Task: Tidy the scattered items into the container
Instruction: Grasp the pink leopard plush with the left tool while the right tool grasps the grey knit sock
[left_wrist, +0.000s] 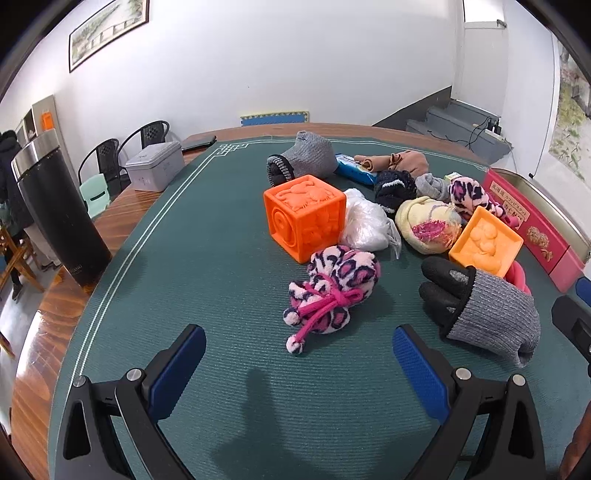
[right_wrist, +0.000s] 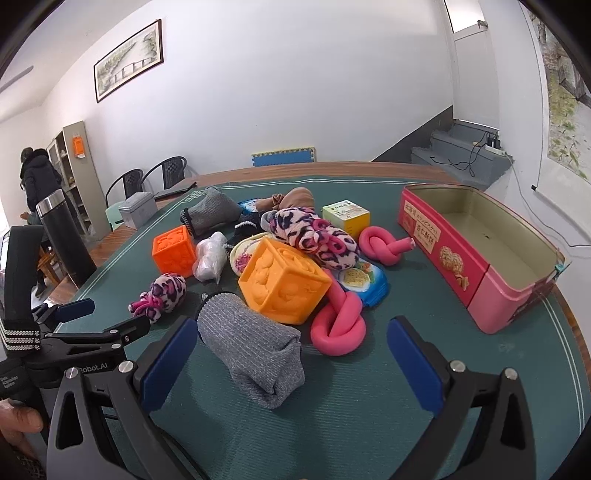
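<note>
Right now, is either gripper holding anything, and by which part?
Nothing is held. The left gripper and right gripper are both open; the grey glove lies loose between the right one's fingers.

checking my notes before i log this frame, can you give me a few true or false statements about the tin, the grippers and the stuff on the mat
1. The pink tin is open and has nothing inside. True.
2. The right gripper is shut on the grey glove. False: it is open, and the glove lies on the mat by its left finger.
3. The left gripper is open, facing the leopard pouch. True.
4. Both cubes are in the tin. False: the orange cube and the yellow-orange cube sit on the mat.
5. The black flask lies on its side. False: it stands upright.
</note>
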